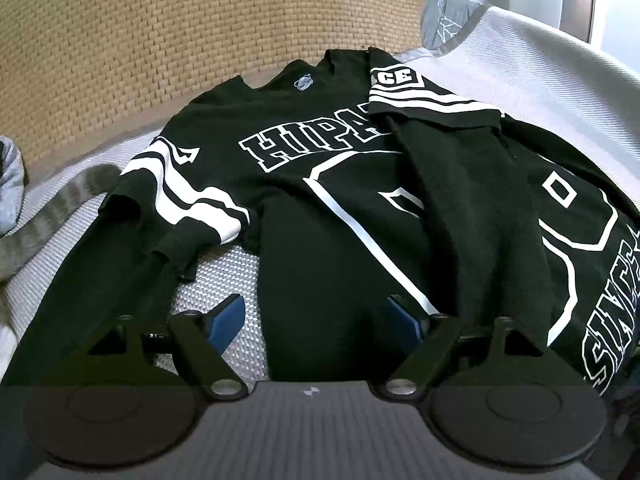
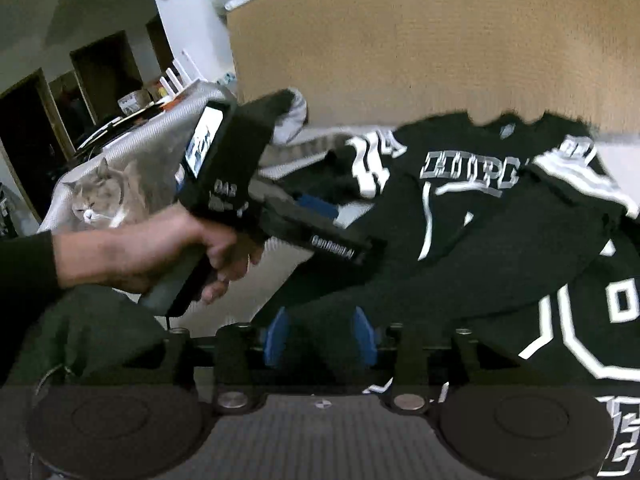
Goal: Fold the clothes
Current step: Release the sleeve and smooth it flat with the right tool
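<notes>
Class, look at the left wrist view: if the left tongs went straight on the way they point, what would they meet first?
Most likely the black jersey: its lower body lies directly ahead of the open left tongs, spread on the pale bedcover. Depth is hard to judge through the fisheye.

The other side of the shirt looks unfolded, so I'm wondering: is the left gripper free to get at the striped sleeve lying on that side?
Probably yes. The left gripper is open and holds nothing, and the striped sleeve lies flat on the sheet just ahead with nothing over it. The cat sits off to the side.
</notes>
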{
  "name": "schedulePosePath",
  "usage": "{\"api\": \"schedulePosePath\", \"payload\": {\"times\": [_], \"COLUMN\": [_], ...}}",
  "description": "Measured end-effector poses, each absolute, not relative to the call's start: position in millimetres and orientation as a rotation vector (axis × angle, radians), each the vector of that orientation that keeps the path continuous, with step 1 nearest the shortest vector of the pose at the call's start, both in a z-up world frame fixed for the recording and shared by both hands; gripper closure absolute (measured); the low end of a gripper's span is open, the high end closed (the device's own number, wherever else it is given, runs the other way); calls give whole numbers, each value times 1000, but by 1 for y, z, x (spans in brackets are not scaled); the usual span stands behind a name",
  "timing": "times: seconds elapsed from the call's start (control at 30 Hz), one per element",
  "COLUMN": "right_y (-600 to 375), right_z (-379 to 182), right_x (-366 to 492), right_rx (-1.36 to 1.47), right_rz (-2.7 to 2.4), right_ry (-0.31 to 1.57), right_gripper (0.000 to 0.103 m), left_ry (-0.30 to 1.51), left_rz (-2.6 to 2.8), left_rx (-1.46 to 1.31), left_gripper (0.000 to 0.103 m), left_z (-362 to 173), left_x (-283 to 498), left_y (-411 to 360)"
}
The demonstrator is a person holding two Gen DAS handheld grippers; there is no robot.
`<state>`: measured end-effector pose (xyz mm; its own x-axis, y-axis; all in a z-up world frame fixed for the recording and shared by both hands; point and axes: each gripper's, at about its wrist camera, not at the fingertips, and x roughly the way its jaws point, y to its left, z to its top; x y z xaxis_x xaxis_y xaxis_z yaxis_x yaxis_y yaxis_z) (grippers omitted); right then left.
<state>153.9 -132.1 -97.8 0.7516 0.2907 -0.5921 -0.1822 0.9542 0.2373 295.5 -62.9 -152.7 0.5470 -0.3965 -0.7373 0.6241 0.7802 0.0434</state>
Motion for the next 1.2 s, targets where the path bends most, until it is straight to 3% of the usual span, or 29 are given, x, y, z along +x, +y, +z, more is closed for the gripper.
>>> {"api": "schedulePosePath", "payload": {"times": [0.13,0.43,0.57,0.93,1.2], "right_y": [-150,-183,-194,-131,-117], "right_z": [-95,-128,-148,-163,-164], "right_x": [159,232,255,199,186], "right_rx": [182,179,192,-127,-113], "right_rz": [224,84,35,80,103], "right_ry": [613,684,822,780,783], "right_gripper": [58,59,60,47,46], "left_ry": [790,766,745,780,767], "left_rz": [-630,-738,-814,-694,-620], "left_rx": [330,386,387,356,315], "left_gripper": [23,24,24,23,23], "left_z": [-154,-154,-153,-154,-146], "left_x": [295,282,276,288,293], "left_y": [-65,-76,-79,-68,-56]}}
